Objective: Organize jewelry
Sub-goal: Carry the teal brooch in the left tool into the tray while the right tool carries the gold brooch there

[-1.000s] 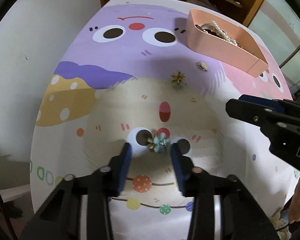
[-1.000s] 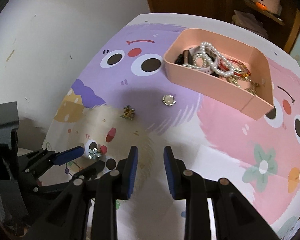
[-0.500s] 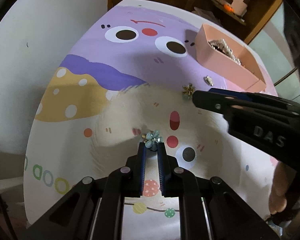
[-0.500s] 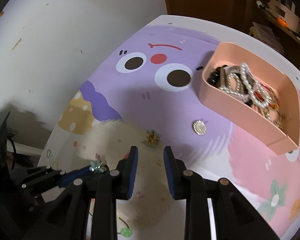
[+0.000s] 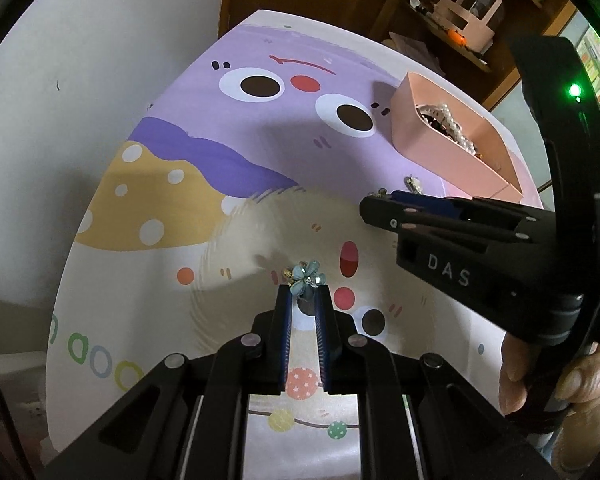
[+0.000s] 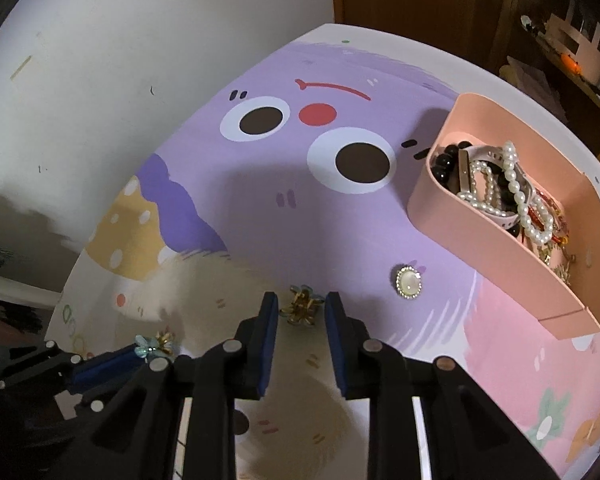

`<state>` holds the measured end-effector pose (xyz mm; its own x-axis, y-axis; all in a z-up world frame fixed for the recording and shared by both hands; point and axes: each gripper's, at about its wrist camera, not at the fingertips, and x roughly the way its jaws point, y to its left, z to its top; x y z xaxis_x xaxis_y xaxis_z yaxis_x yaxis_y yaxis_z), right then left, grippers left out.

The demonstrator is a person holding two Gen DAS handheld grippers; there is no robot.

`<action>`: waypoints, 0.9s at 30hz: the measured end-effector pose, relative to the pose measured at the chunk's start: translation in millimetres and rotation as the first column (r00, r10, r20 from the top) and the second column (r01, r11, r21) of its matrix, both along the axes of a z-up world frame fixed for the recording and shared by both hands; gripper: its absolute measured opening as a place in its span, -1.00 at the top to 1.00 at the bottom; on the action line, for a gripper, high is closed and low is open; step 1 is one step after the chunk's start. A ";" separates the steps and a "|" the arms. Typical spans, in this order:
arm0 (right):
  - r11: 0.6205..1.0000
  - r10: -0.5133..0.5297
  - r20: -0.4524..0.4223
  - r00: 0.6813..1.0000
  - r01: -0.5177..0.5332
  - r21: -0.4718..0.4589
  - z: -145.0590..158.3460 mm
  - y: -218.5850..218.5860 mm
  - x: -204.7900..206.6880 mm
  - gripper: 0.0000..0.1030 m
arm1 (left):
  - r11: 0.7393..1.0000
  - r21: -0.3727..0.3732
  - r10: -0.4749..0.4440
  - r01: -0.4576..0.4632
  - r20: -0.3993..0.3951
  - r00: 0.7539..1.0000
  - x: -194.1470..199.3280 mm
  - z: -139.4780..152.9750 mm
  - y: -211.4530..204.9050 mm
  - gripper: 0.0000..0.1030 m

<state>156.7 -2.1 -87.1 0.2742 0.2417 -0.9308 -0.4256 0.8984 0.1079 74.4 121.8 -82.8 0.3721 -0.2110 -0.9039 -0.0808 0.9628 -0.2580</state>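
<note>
The left gripper (image 5: 305,294) pinched the blue flower clip (image 5: 306,276) for binning, while the right gripper (image 6: 302,307), jaws spread, straddled the gold clip (image 6: 302,306).

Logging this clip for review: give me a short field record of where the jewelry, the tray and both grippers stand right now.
surface: round table with cartoon-print cover
container: pink plastic tray holding pearl strands and dark beads
left gripper: shut on pale blue flower-shaped clip, jaws closed on it within the last second
right gripper: open, fingers either side of gold flower-shaped clip, pads not pressing it
loose on table: round pearl brooch with rhinestone rim, between gold clip and tray
</note>
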 end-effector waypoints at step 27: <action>0.970 -0.229 0.160 0.960 0.211 0.119 116.9 -149.9 -11.8 0.54 | 0.978 0.037 -0.207 0.203 0.164 0.965 69.7 102.1 -77.6 0.82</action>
